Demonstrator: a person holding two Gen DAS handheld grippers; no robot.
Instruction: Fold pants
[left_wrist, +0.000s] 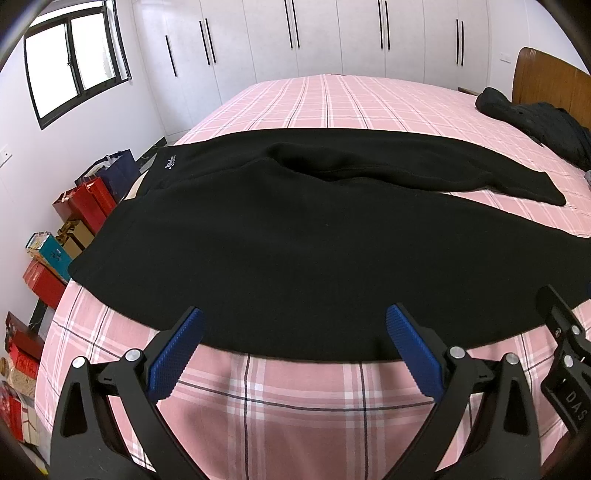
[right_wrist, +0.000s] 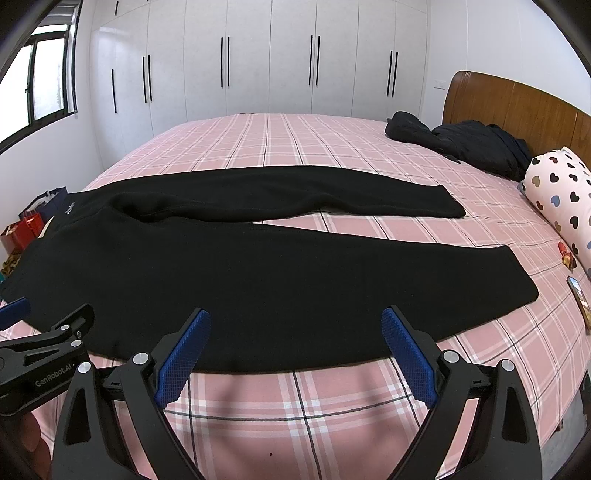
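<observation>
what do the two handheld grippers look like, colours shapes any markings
Both are alike: black angular frames with triangular cut-outs and silver round bolts, each carrying two flat fingers faced with blue cross-hatched pads. The left gripper shows white "GenRobot.AI" lettering on its side in the right wrist view; the right gripper shows "DAS" on its side in the left wrist view. No cables or sleeves are visible.

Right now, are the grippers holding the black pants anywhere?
No. The left gripper and right gripper are both open and empty, poised at the near edge of the black pants.
</observation>
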